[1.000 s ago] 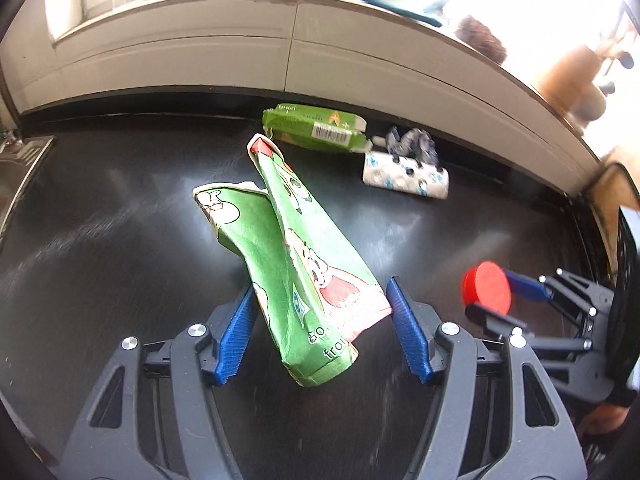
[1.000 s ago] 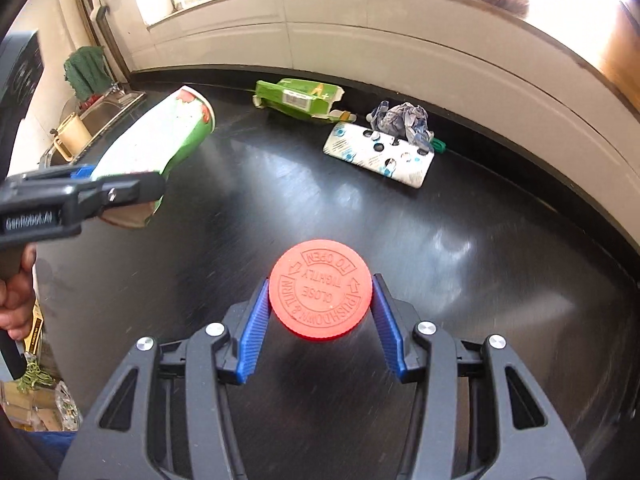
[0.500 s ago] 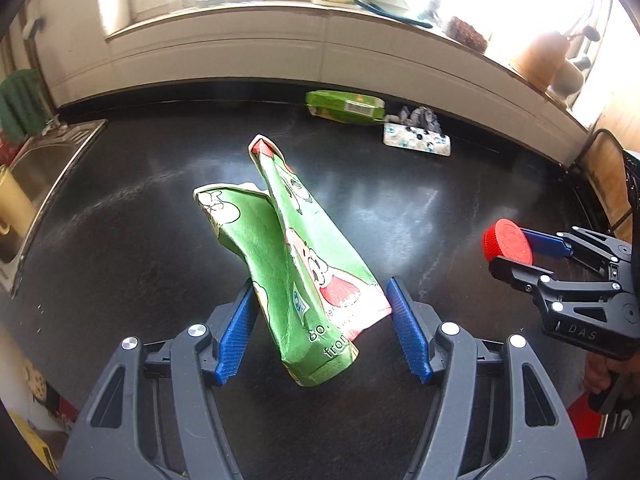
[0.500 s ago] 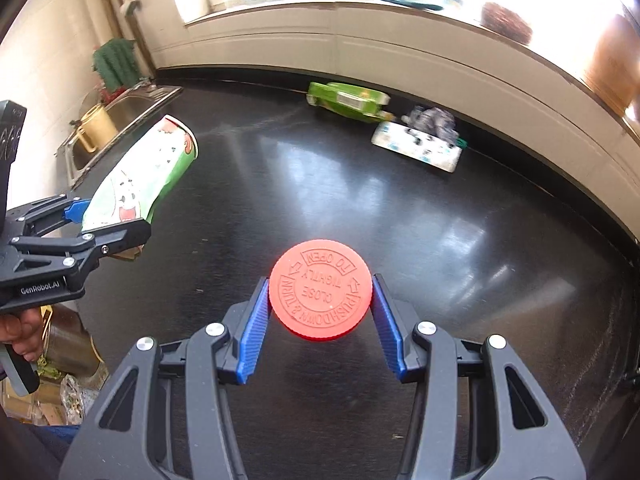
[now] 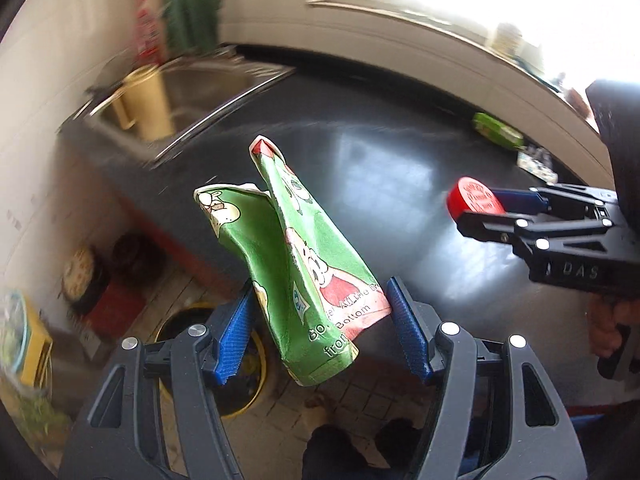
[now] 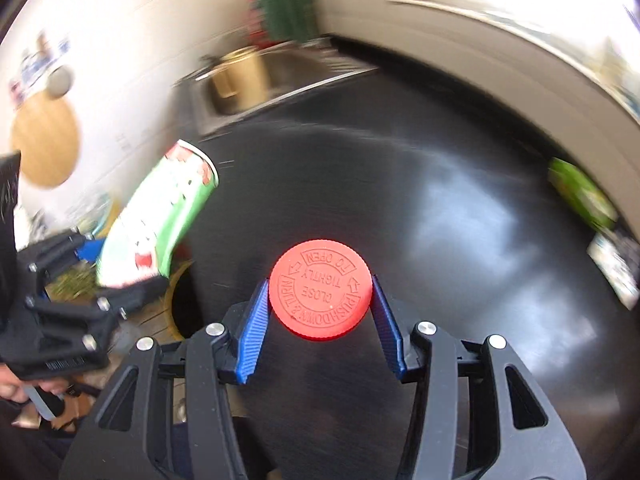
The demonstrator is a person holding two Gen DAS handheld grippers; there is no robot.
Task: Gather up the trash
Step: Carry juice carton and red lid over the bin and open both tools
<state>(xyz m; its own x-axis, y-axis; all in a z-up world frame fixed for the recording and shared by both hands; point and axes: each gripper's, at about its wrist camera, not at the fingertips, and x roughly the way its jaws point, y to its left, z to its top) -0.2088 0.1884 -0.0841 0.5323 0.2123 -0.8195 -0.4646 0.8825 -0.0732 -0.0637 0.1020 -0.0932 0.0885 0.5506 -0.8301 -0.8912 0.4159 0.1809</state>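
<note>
Pointing up-left: crushed carton [image 5: 298, 276], L jaws.

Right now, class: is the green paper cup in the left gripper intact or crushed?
Crushed. The green paper cup is creased and folded flat between the left gripper fingers; its rim is collapsed.

Blurred sink [image 6: 256, 80] and green cloth [image 6: 286, 12]

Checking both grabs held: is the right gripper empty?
No, the right gripper is shut on a red cap.
</note>
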